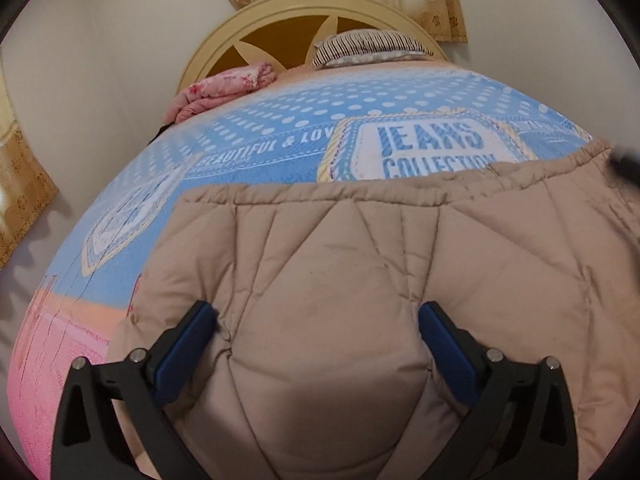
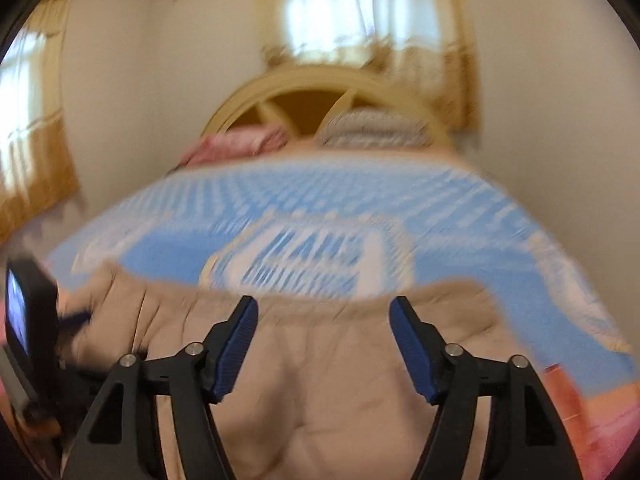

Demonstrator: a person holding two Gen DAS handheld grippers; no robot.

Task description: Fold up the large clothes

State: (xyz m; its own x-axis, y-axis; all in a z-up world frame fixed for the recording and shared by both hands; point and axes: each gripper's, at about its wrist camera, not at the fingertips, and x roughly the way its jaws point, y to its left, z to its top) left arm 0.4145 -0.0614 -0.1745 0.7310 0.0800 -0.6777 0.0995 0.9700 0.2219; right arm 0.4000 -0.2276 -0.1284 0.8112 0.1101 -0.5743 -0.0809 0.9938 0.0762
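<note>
Two tongs, both spread and pinching nothing: the left gripper [image 1: 318, 320] stands wide over a puffed fold of one beige quilted coat [image 1: 360, 280], and the right gripper [image 2: 324, 320] hangs above the same coat [image 2: 320, 380]. The coat lies on the near end of one bed with a blue printed cover [image 1: 280, 120]. Far off, one pink bundle [image 1: 224, 88] and one striped pillow [image 1: 368, 46] lie against one arched headboard [image 1: 224, 36]. The right view is motion-blurred; the coat's near part is cut off.

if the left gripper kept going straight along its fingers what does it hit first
Most likely the beige quilted coat. The left gripper has its jaws wide open, with a puffed panel bulging between them; whether the pads already touch it is unclear. Beyond lies the blue bedspread.
</note>
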